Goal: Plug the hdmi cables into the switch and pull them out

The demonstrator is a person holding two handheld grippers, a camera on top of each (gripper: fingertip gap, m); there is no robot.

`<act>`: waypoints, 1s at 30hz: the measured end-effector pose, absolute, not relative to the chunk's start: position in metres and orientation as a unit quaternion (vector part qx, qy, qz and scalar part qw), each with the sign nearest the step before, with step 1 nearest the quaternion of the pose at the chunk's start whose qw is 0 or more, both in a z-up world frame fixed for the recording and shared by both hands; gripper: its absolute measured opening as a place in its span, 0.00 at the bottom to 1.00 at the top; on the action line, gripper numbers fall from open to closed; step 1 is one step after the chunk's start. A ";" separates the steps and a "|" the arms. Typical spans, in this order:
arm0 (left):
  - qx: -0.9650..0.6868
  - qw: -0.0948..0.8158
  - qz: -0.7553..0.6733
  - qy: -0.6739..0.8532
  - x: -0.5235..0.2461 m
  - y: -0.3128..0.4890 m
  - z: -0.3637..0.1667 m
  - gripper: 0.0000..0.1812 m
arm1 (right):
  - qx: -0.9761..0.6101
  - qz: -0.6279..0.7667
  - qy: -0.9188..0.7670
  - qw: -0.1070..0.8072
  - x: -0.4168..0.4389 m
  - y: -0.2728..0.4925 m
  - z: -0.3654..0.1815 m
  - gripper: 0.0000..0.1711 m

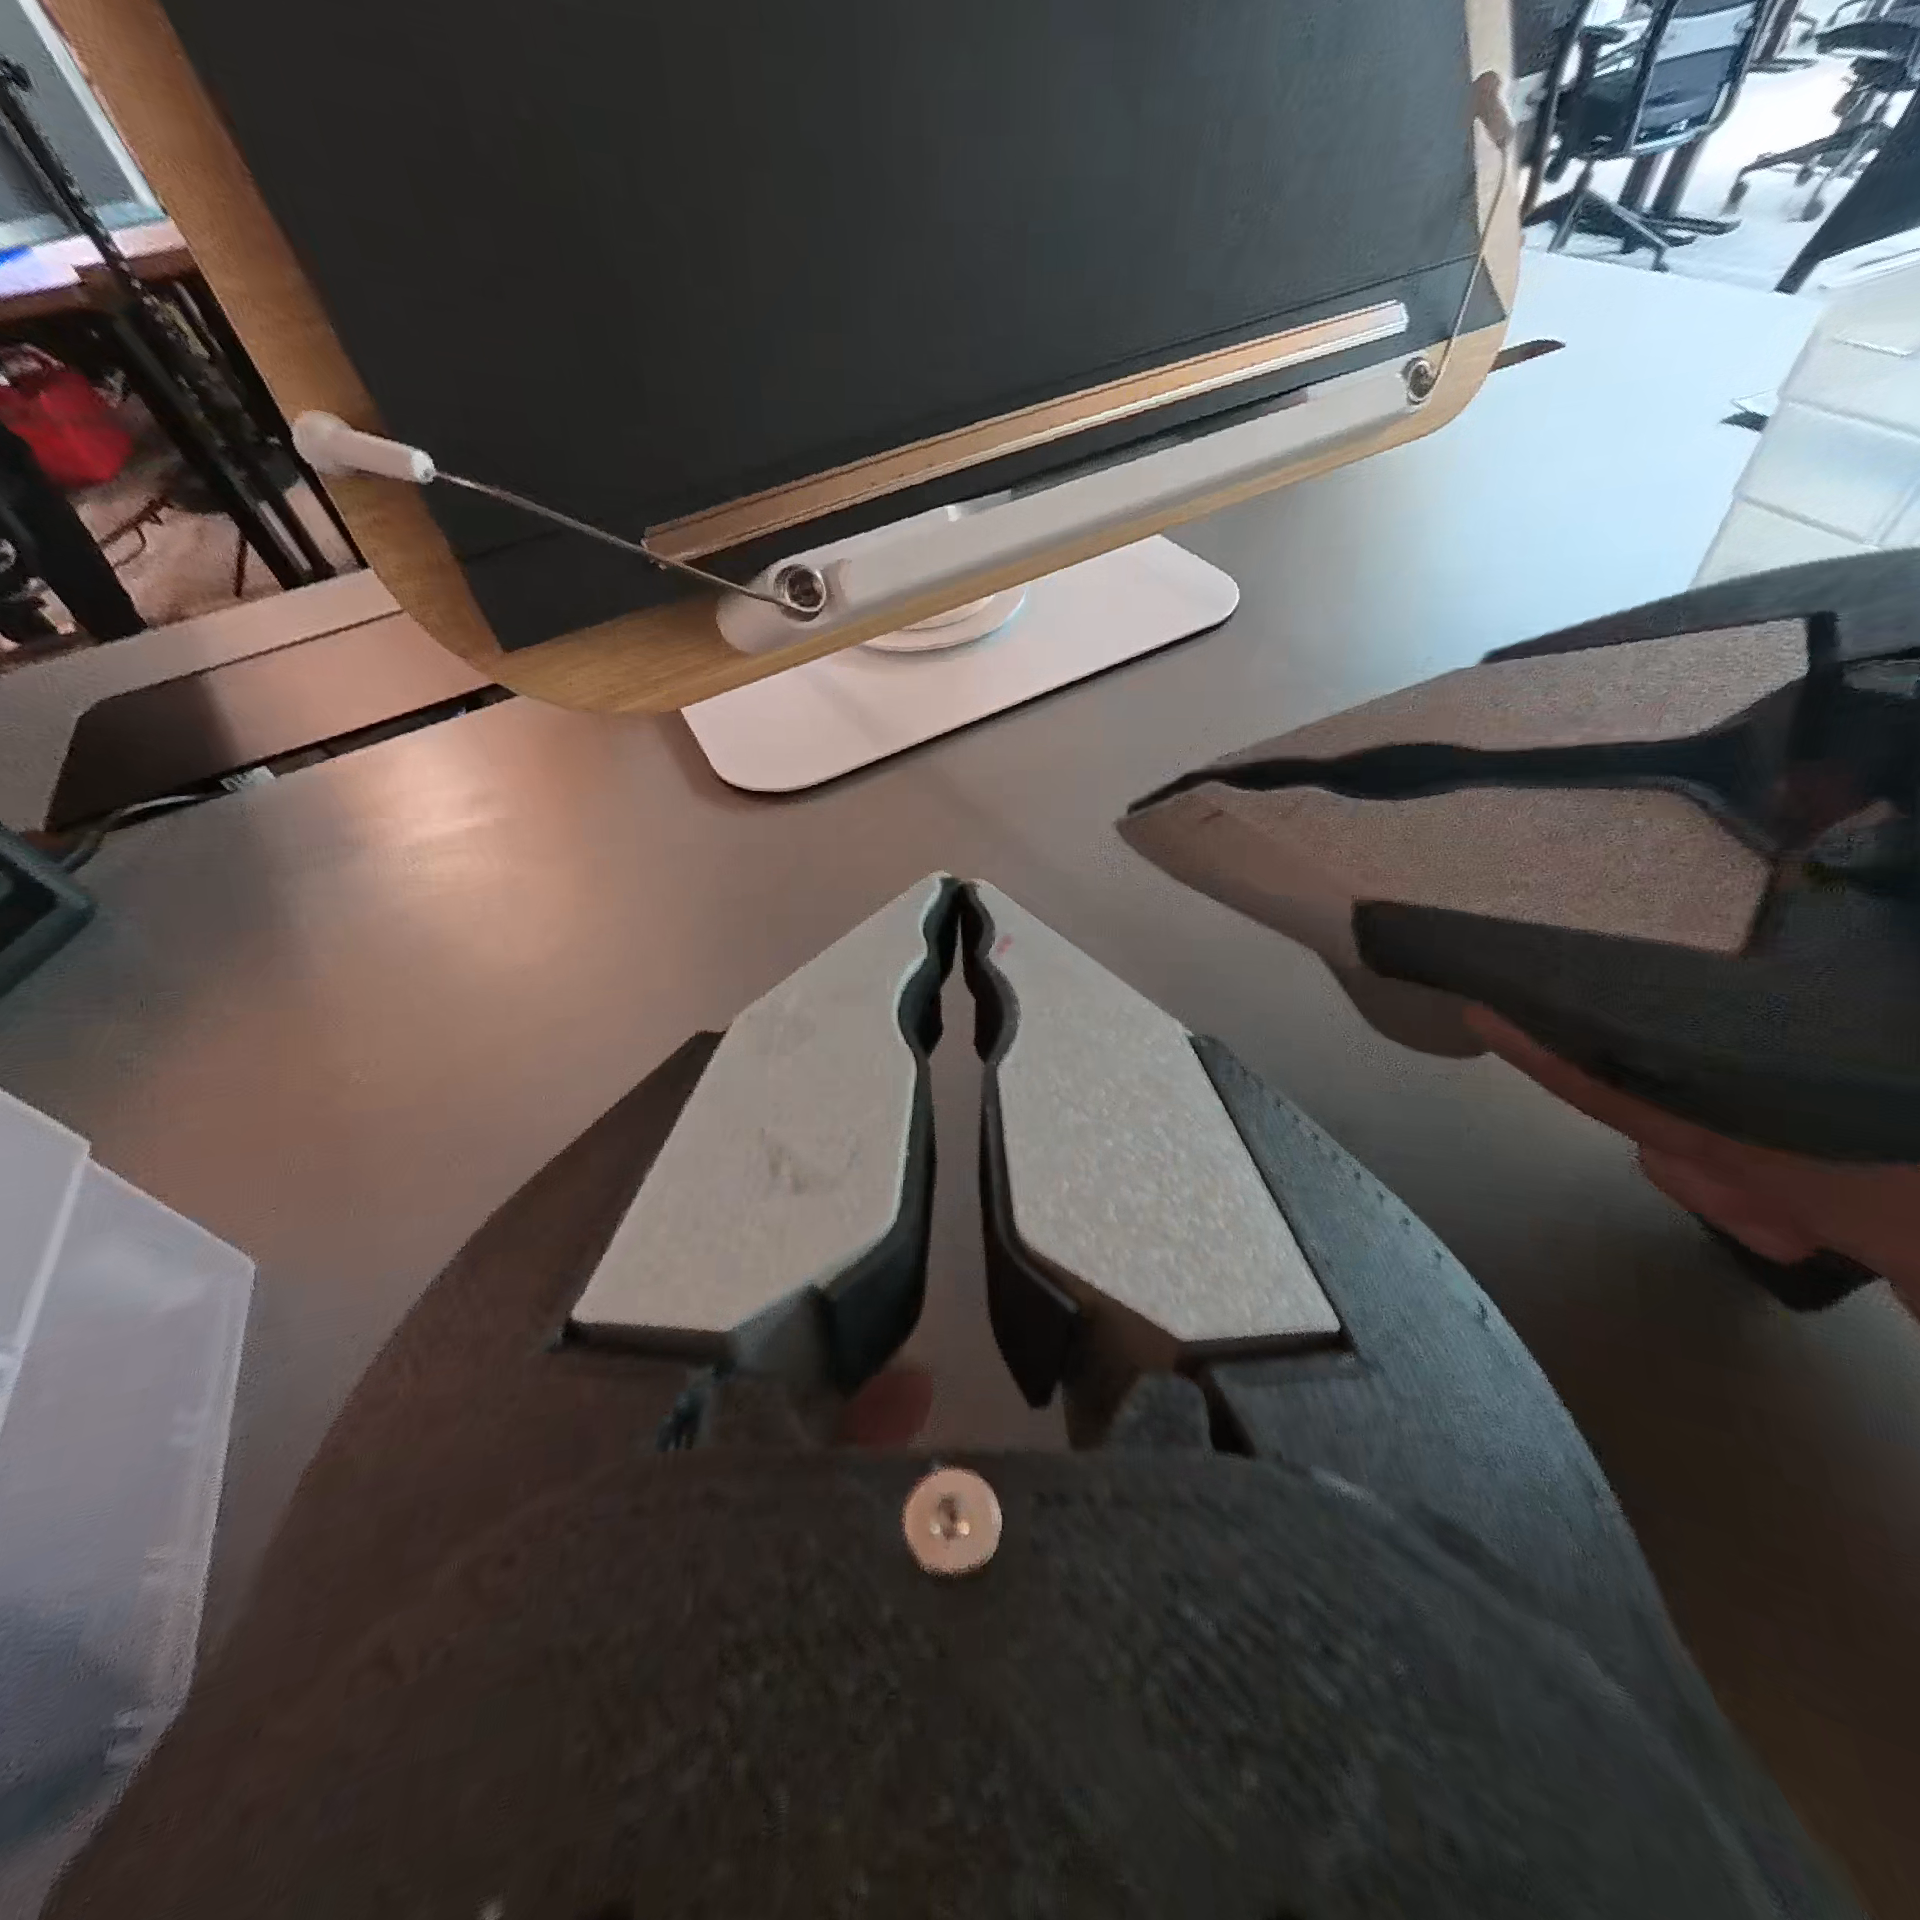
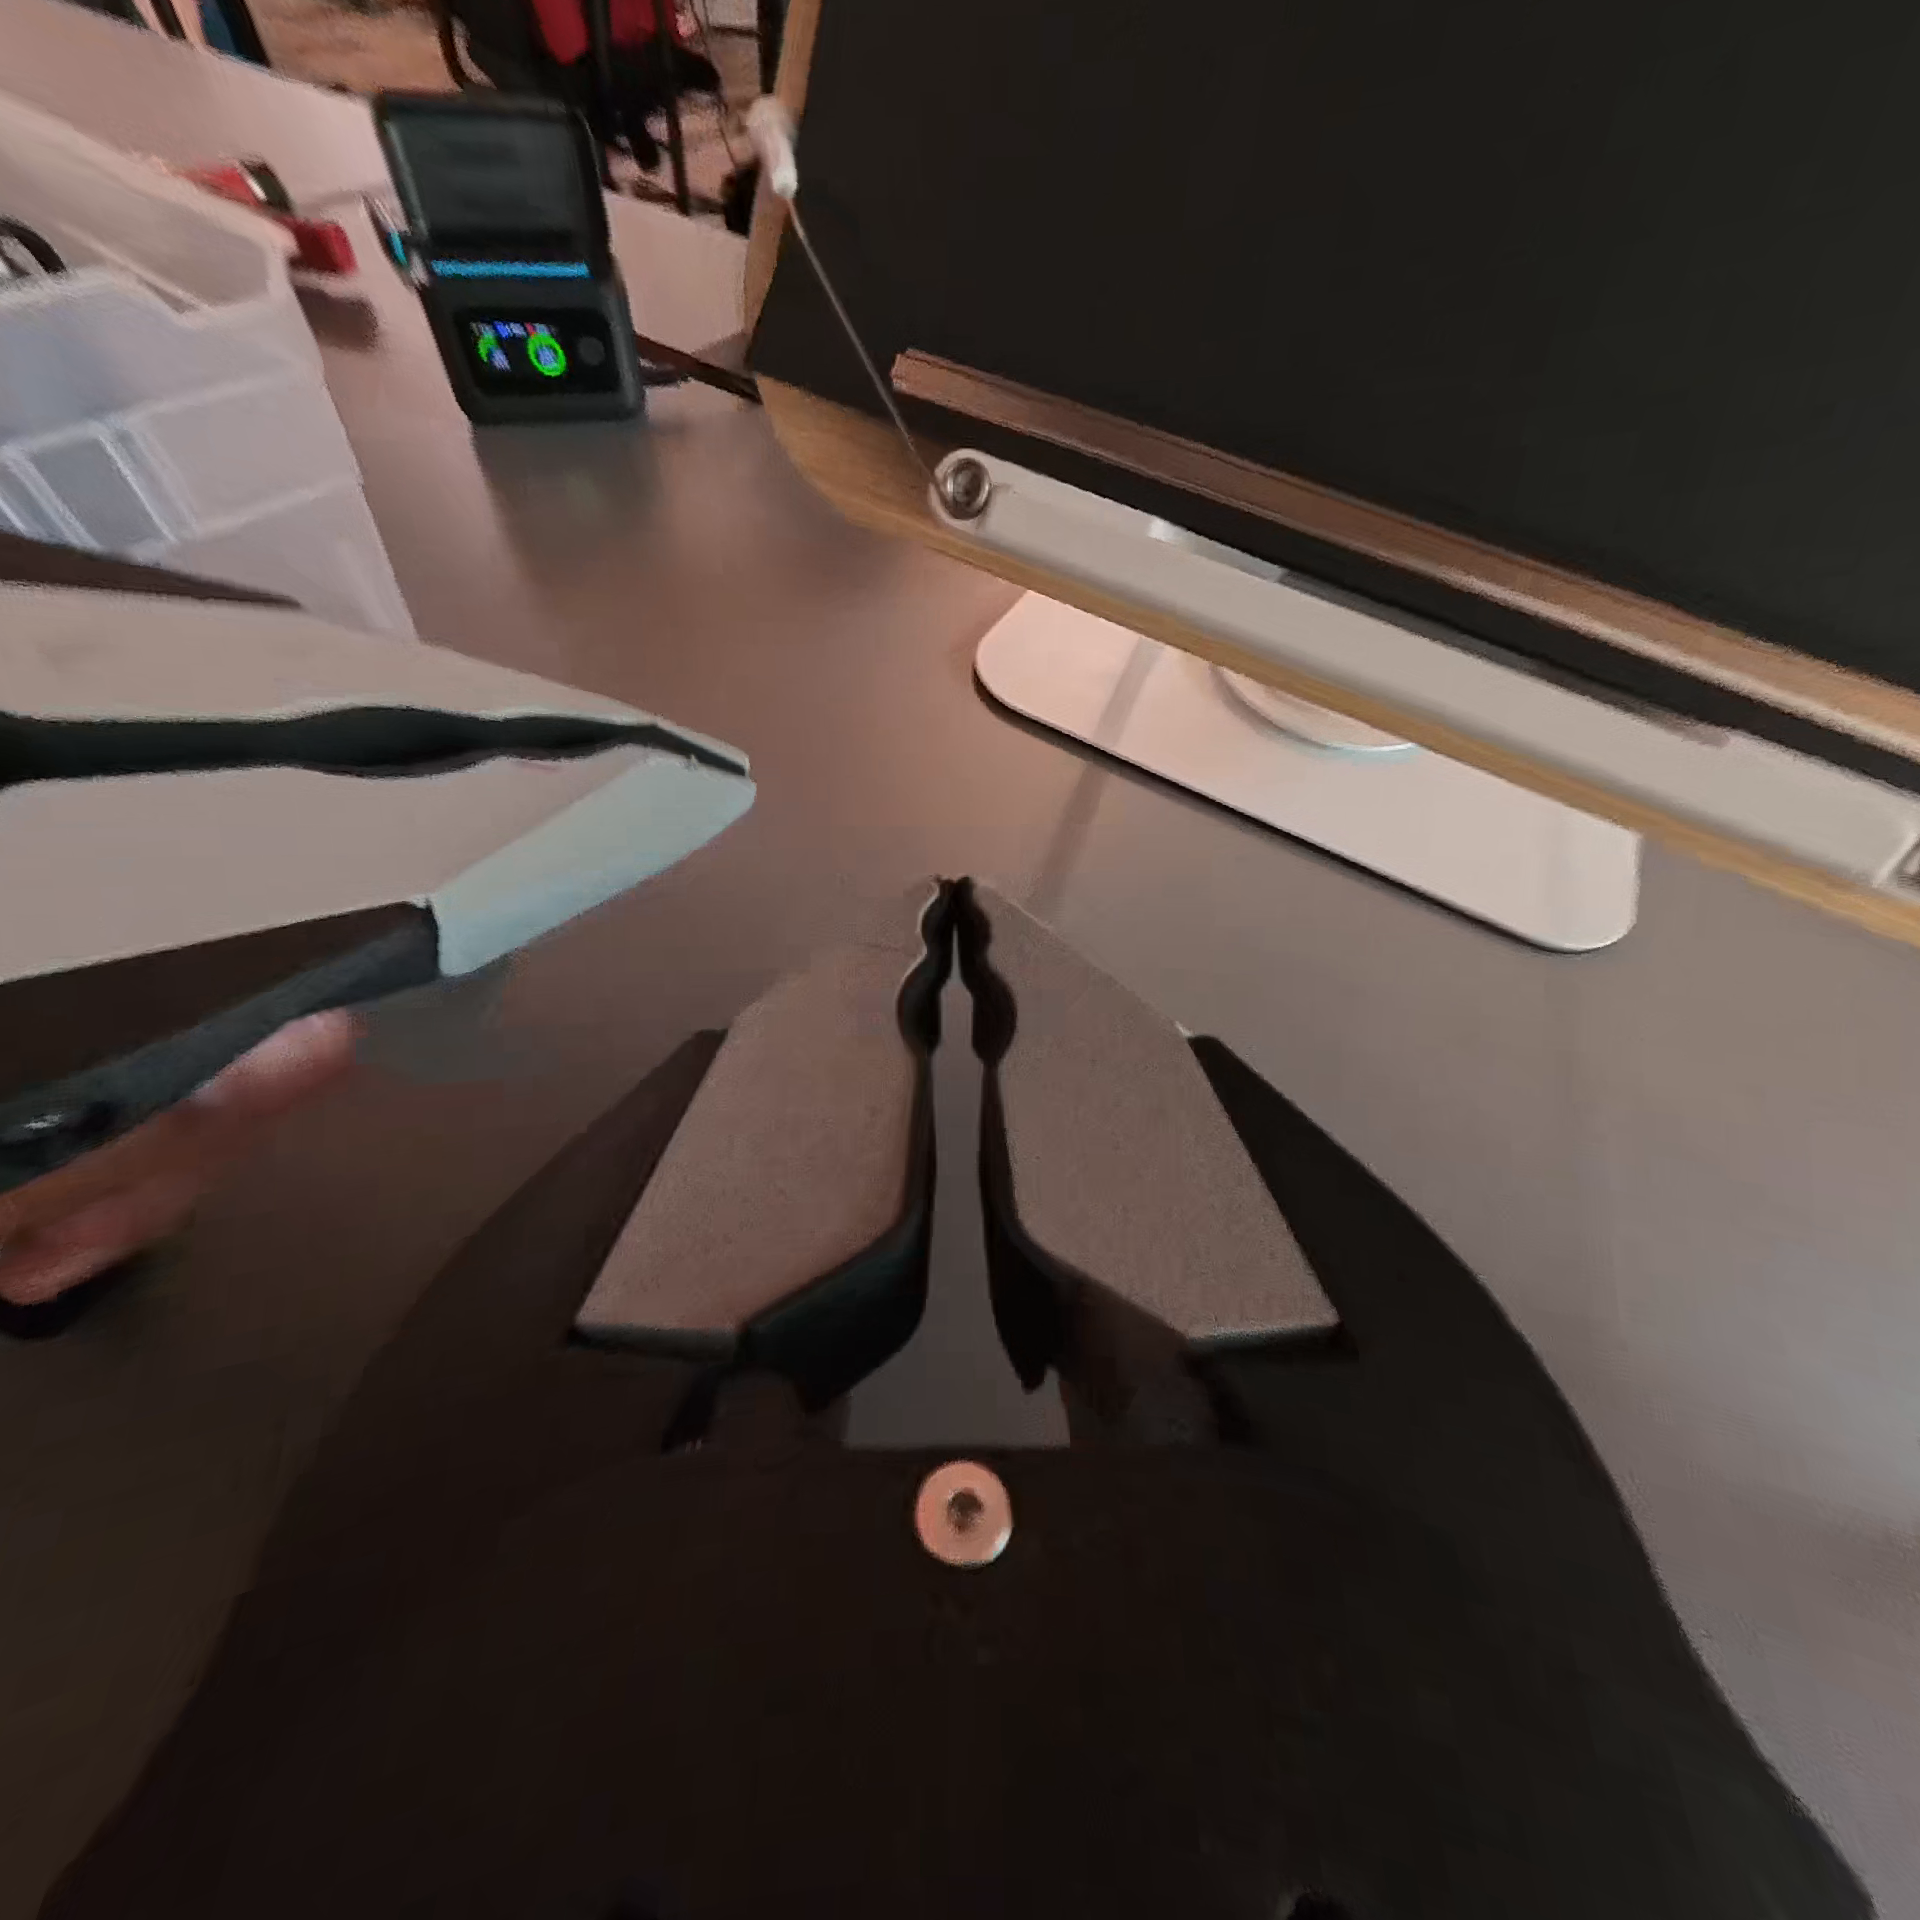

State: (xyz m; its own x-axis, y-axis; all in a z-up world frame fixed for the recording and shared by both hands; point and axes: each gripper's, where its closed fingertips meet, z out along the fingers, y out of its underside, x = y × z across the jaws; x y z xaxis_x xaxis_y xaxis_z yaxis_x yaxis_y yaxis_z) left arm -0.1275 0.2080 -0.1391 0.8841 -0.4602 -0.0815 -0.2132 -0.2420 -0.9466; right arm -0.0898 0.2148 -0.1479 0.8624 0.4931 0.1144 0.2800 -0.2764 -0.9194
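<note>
Grippers only (no cable in either): left gripper point(image 1: 956, 894) and right gripper point(image 2: 954, 891) clenched empty above the table point(image 1: 416, 883)

Smooth grey-brown table point(image 1: 436, 935), faint pinkish sheen. Black screen panel point(image 1: 831, 229) framed in light wood-grain edging point(image 1: 249, 270); white flat stand base point(image 1: 966, 665), silver bar point(image 2: 1351, 623) beneath. Left gripper point(image 1: 957, 896): black body, speckled pale-grey fingers point(image 1: 790, 1143). Small black device point(image 2: 530, 260) with blue stripe, green-lit display. Translucent white bin point(image 2: 177, 416).
</note>
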 end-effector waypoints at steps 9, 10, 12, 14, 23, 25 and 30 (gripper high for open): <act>-0.784 0.574 -0.128 0.199 -0.129 0.208 -0.139 0.00 | -0.781 0.070 -0.266 0.561 -0.096 0.212 -0.146 0.00; -0.784 0.574 -0.134 0.195 -0.129 0.208 -0.138 0.00 | -0.781 0.077 -0.262 0.562 -0.096 0.212 -0.145 0.00; -0.782 0.577 -0.139 0.190 -0.130 0.209 -0.137 0.00 | -0.785 0.094 -0.256 0.557 -0.097 0.212 -0.145 0.00; -0.782 0.579 -0.130 0.192 -0.131 0.209 -0.137 0.00 | -0.789 0.113 -0.250 0.550 -0.099 0.211 -0.147 0.00; -0.784 0.584 -0.098 0.187 -0.133 0.211 -0.137 0.00 | -0.793 0.132 -0.249 0.540 -0.101 0.211 -0.150 0.02; -0.783 0.586 -0.096 0.188 -0.134 0.211 -0.137 0.00 | -0.793 0.129 -0.251 0.540 -0.102 0.211 -0.150 0.02; -0.781 0.588 -0.080 0.193 -0.133 0.215 -0.137 0.00 | -0.794 0.131 -0.247 0.540 -0.102 0.213 -0.150 0.01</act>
State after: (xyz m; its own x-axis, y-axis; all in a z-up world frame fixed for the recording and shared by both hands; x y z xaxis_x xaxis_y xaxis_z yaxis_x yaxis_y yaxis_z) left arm -0.1332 0.2152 -0.1370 0.9126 -0.3956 -0.1031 -0.2085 -0.2333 -0.9498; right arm -0.1019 0.2127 -0.1501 0.8431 0.5346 0.0586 0.2511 -0.2949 -0.9219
